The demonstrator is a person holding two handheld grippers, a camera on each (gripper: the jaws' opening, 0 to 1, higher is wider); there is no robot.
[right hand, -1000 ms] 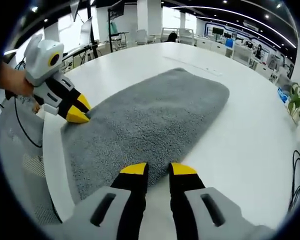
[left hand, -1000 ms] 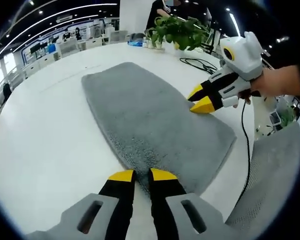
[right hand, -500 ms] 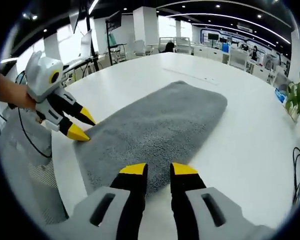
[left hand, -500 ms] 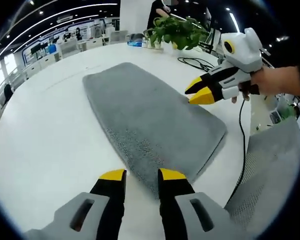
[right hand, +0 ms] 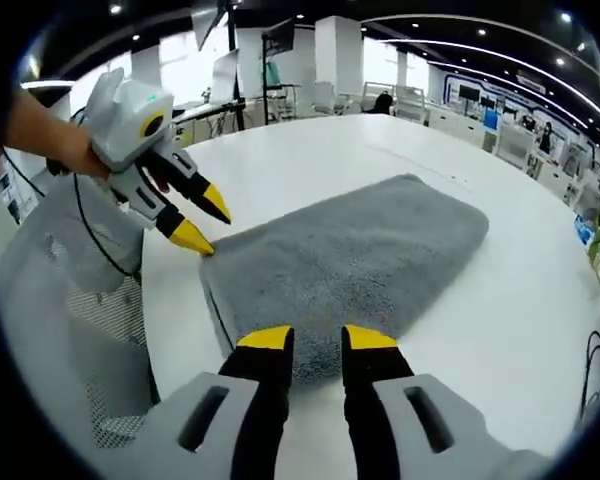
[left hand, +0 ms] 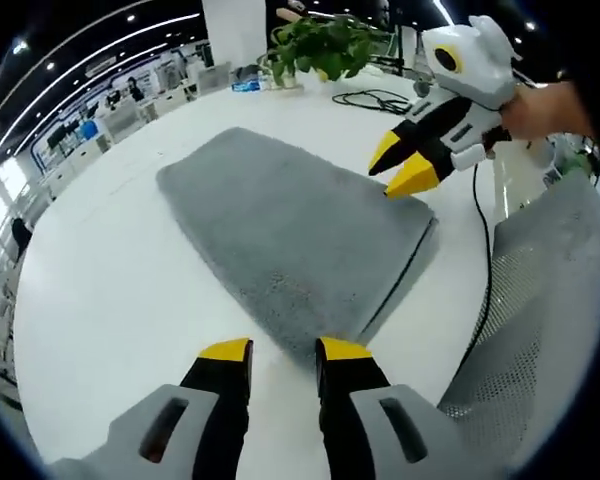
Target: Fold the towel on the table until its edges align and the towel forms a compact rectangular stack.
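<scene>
The towel [left hand: 290, 235] lies on the table [left hand: 100, 300], a plant [left hand: 320, 45] apparently at the table's far edge.

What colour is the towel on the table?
Plain grey towel, no pattern; clearest in the left gripper view.

Hand-held gripper [left hand: 284, 350]: grey body, black jaws, yellow tips.

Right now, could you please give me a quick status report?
Left gripper open, right gripper open, both at near corners. Grey towel flat, unfolded. Black cable lies beyond it.
</scene>
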